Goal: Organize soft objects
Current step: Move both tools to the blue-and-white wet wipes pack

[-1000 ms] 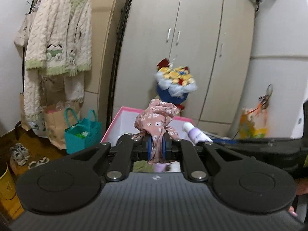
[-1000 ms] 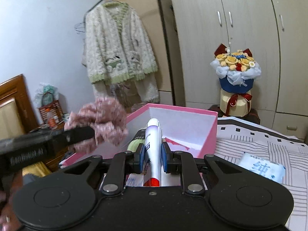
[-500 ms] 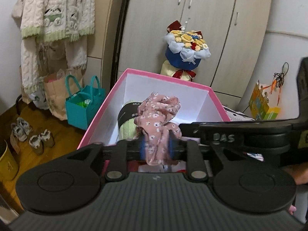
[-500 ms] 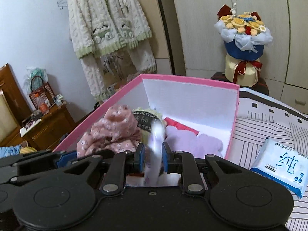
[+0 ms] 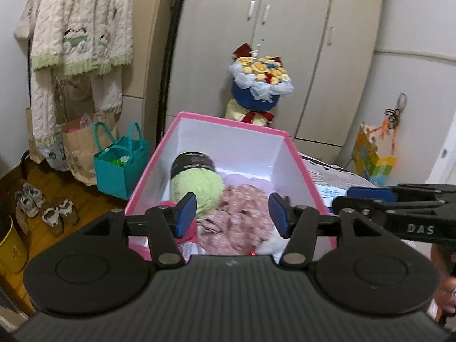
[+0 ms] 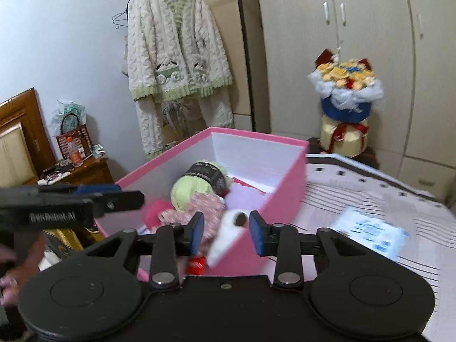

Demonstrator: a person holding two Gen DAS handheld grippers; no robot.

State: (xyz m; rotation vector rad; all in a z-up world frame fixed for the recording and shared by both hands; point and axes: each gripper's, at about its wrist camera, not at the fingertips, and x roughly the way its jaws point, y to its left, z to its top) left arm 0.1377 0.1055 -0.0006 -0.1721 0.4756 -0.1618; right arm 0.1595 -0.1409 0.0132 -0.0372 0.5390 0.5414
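Observation:
A pink box [image 5: 232, 122] with white inside walls stands on the bed; it also shows in the right wrist view [image 6: 287, 182]. In it lie a green yarn ball [image 5: 196, 183] with a black band, a pink floral cloth [image 5: 239, 222] and pale purple fabric. My left gripper [image 5: 232, 213] is open above the floral cloth [image 6: 205, 209], not touching it. My right gripper [image 6: 226, 229] is open; a white tube [image 6: 225, 238] is falling between its fingers at the box's near corner. The yarn ball [image 6: 193, 188] shows there too.
A striped bedsheet [image 6: 370, 196] carries a tissue pack [image 6: 370, 232]. A flower bouquet [image 5: 260, 85] stands before the wardrobe. A knitted cardigan [image 6: 173, 57] hangs at the left. A teal bag [image 5: 121, 162] and shoes [image 5: 45, 208] sit on the wooden floor.
Both grippers opened. The floral cloth dropped from the left gripper into the box, and the white tube left the right gripper's fingers.

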